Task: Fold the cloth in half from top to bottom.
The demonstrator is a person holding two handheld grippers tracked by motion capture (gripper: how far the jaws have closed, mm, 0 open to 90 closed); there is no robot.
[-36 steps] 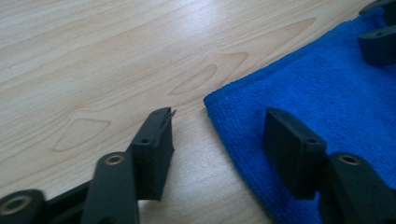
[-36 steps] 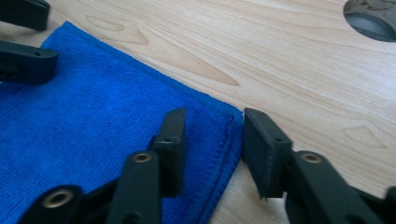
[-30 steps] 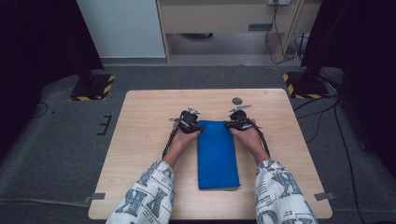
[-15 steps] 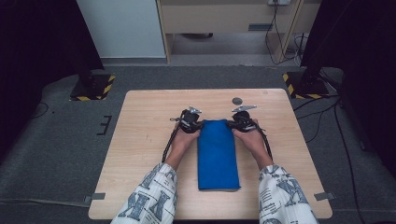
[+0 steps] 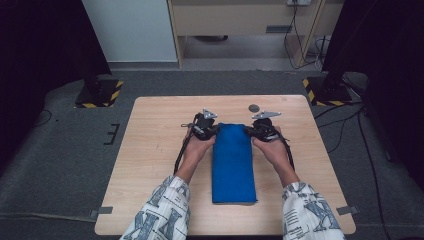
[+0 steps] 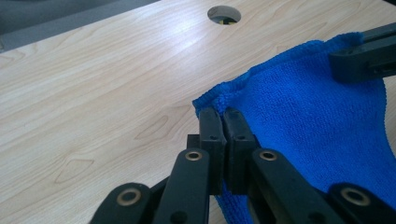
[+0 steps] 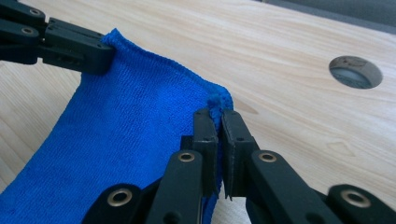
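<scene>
Both far corners of the blue cloth (image 5: 233, 162) on the table (image 5: 150, 150) are pinched – left gripper (image 6: 223, 122) and right gripper (image 7: 215, 114). Looks like a fold starting – next, lift evenly toward the near edge.

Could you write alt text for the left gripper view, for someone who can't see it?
Black tongs pinch a corner of a blue microfibre cloth above a light wooden table. Another pair of tongs grips the cloth's other corner.
</scene>
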